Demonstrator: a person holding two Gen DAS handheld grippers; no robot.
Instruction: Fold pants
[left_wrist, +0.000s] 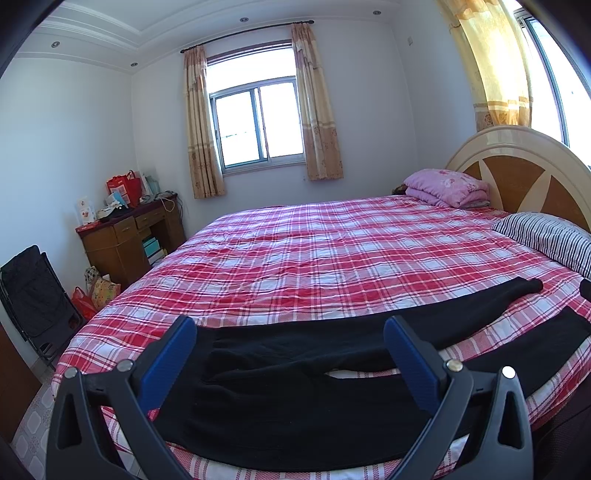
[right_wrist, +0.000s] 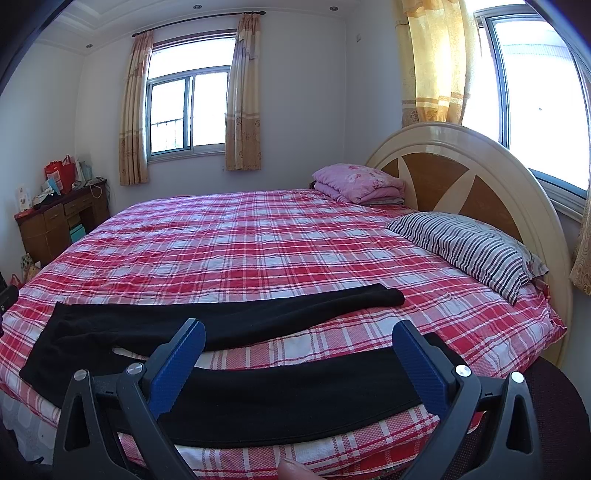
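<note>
Black pants (left_wrist: 295, 398) lie spread flat along the near edge of the bed, waist to the left, two legs running right and splayed apart. In the left wrist view my left gripper (left_wrist: 290, 328) is open above the waist and crotch. In the right wrist view the pants (right_wrist: 280, 398) show again, the far leg (right_wrist: 258, 314) ending mid-bed. My right gripper (right_wrist: 299, 332) is open above the near leg, close to its cuff end. Neither gripper holds anything.
The bed has a red plaid sheet (left_wrist: 314, 254). A striped pillow (right_wrist: 469, 247) and a folded pink quilt (right_wrist: 358, 182) lie by the headboard (right_wrist: 461, 166). A wooden desk (left_wrist: 129, 236) with clutter and a black folding chair (left_wrist: 33, 295) stand at the left.
</note>
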